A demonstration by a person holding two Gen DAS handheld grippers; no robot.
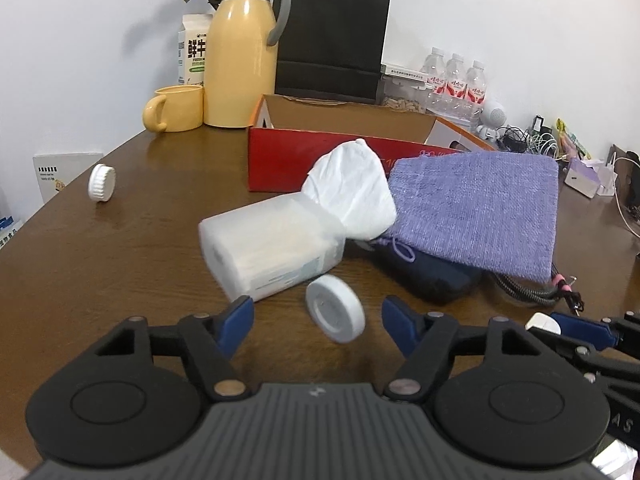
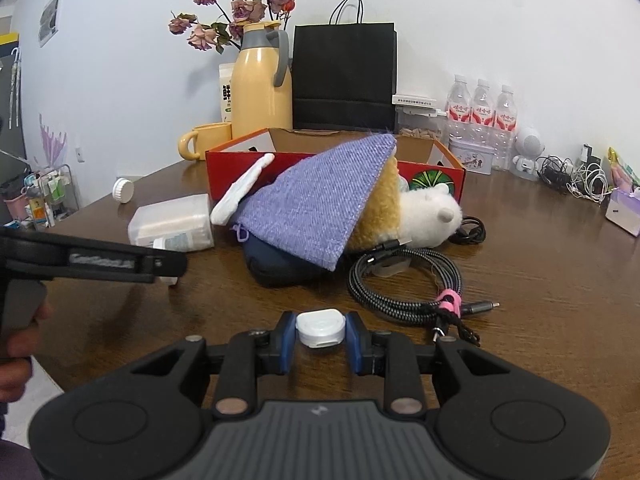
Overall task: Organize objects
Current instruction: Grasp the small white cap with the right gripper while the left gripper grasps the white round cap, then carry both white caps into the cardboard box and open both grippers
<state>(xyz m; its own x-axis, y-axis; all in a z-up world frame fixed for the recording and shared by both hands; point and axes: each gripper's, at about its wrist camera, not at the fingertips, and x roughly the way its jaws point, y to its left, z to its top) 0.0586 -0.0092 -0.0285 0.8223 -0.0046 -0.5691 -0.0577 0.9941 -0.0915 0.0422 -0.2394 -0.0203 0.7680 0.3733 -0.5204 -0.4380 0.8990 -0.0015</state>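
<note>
right tool (image 2: 321, 334) clamped on small white case (image 2: 321, 330), low centre of frame | left tool (image 1: 318, 312) apart around white disc (image 1: 335, 308), low centre | advice: carry case level, release well inside red box (image 2: 304, 160)

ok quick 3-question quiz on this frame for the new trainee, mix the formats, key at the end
1. True or false: the right gripper is shut on the small white case.
2. Multiple choice: where is the round white disc relative to the left gripper? A) clamped tight by both pads B) in the gap of the open jaws, not gripped C) inside the red box
3. Fill in: the purple woven pouch is draped over a ____ toy.

Key
1. True
2. B
3. plush
</note>
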